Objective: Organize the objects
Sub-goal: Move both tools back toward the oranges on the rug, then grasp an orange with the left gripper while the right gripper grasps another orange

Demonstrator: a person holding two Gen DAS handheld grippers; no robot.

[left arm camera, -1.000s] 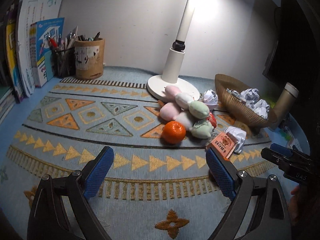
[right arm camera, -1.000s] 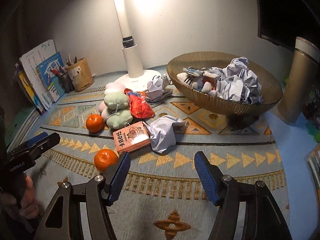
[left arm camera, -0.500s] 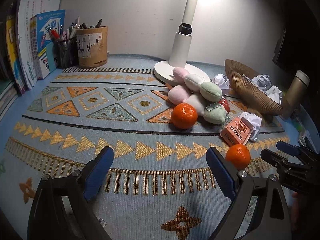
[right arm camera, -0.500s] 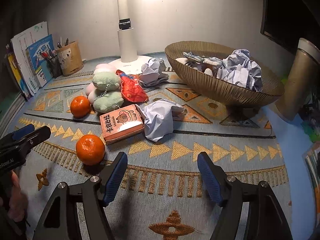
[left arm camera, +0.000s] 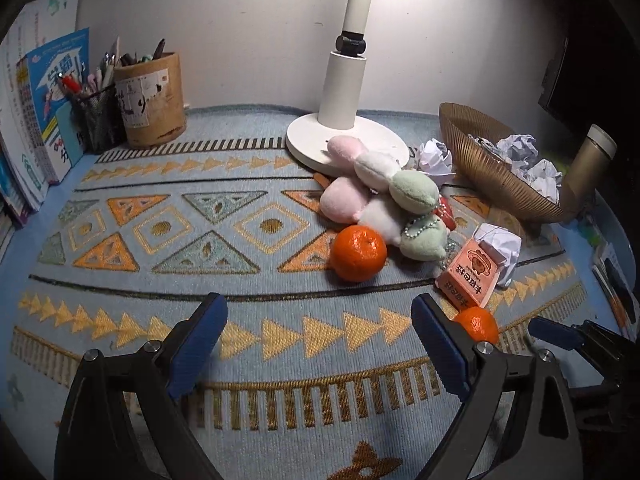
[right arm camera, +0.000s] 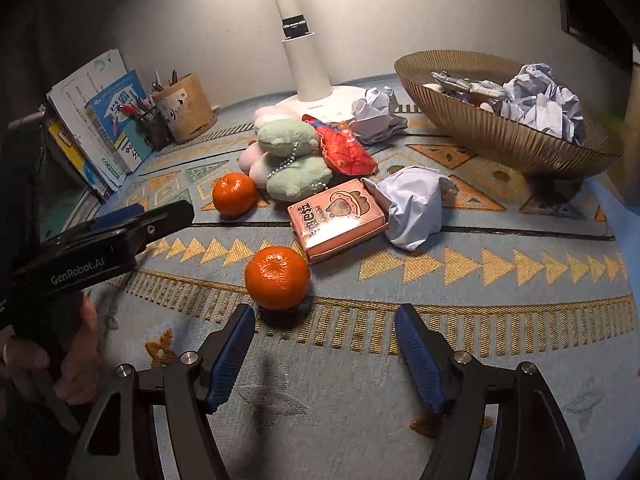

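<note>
Left wrist: our left gripper (left arm camera: 318,346) hangs released over bare mat (left arm camera: 160,280), nothing between its jaws. 1 orange (left arm camera: 358,253) touches the plush pile (left arm camera: 384,204); a 2nd orange (left arm camera: 478,323) peeks past the right finger. The bowl (left arm camera: 480,168) already holds crumpled paper, so sorting looks partly done

Right wrist: our right gripper (right arm camera: 324,354) is released too, empty, the 2nd orange (right arm camera: 277,278) just ahead of its left finger. The pink box (right arm camera: 338,218) lies flat, long axis running left-near to right-far. 2 paper balls (right arm camera: 412,208), plush and both oranges remain loose
</note>
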